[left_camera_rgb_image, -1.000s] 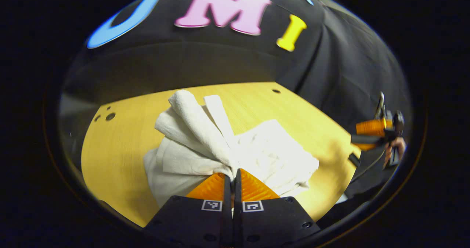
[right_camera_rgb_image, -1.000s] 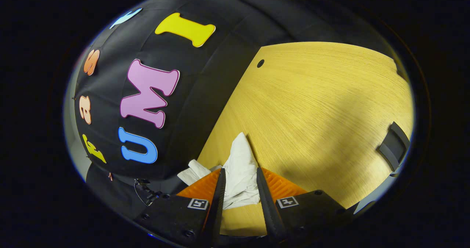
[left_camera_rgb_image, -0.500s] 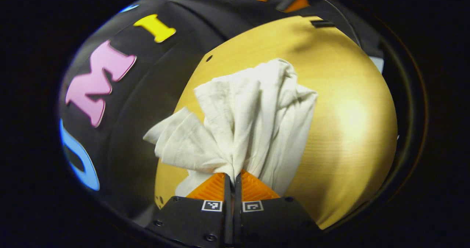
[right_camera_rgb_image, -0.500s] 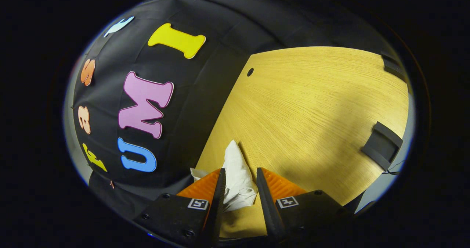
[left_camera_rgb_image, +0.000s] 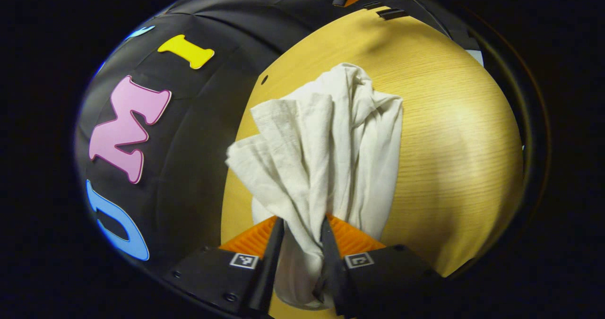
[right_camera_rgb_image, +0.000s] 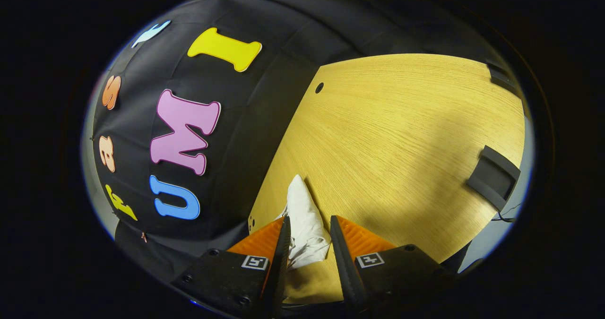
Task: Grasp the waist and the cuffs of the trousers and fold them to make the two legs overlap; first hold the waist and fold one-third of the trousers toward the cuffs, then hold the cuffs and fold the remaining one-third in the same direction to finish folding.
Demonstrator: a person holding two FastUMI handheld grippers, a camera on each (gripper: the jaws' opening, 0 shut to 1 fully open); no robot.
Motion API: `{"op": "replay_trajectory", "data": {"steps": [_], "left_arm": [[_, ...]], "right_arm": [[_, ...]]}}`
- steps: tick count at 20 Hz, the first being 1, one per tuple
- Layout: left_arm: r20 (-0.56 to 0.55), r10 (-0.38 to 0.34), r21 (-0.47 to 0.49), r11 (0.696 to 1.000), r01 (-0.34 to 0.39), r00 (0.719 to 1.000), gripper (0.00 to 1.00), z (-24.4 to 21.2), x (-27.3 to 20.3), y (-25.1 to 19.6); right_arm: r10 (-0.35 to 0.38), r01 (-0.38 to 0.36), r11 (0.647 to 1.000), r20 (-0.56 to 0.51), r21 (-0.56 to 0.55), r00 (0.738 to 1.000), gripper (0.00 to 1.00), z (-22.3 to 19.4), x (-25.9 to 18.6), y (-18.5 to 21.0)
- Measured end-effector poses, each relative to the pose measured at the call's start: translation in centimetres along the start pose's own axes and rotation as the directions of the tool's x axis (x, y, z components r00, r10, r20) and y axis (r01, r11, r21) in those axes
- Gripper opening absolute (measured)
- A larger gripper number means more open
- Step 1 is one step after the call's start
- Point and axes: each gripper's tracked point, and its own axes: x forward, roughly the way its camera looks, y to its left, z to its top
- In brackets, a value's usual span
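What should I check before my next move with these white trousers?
1. Left gripper hold: not ok. Its fingers are spread, and the trousers pass loosely between them.
2. Right gripper hold: cannot tell. Cloth sits between the spread fingers, but pressure is not visible.
3. Legs overlapped and flat: not ok. The fabric is bunched into folds in the left gripper view.
4. Which part each gripper has, waist or cuffs: cannot tell.
5. Room on the table to lay the cloth: ok, with bare wood ahead in the right gripper view.
6. Black bracket at the table edge: ok, apart from the cloth.
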Motion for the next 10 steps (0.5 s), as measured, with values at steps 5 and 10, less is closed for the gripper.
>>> {"op": "replay_trajectory", "data": {"steps": [5, 10], "left_arm": [[-0.014, -0.031, -0.158, 0.987, 0.028, 0.999, 0.98, -0.9, -1.5, 1.2], [-0.038, 0.02, -0.381, 0.924, -0.033, 0.999, 0.97, -2.5, -4.8, 4.7]], "right_arm": [[0.003, -0.003, 1.0, -0.008, -0.014, 1.0, 0.53, -0.5, 0.4, 0.7], [0.074, -0.076, 0.995, -0.038, -0.059, 0.997, 0.54, -1.8, 1.1, 4.6]]}}
